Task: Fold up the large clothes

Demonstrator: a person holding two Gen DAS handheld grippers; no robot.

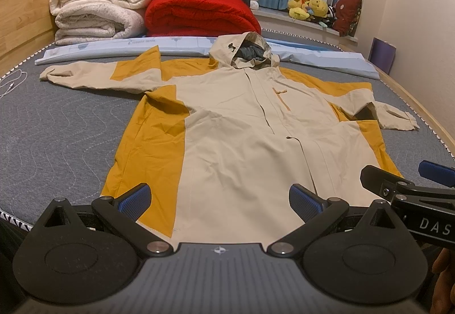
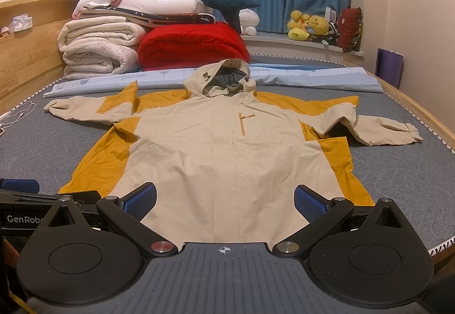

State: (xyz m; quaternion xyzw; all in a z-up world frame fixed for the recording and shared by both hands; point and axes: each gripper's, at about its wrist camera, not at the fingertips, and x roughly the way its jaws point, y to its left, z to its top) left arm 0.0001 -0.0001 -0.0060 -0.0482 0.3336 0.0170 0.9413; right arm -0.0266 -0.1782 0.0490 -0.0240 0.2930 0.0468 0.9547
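Left wrist view: the beige and mustard hooded jacket lies spread flat on the grey mattress, hood at 12 o'clock, hem just ahead of the left gripper, whose jaws are spread wide and hold nothing. The right gripper is likewise released over the hem, with the red blanket at 11 o'clock beyond.

Beige/mustard hooded jacket flat, front up on the bed, sleeves spread, hood toward the blankets.
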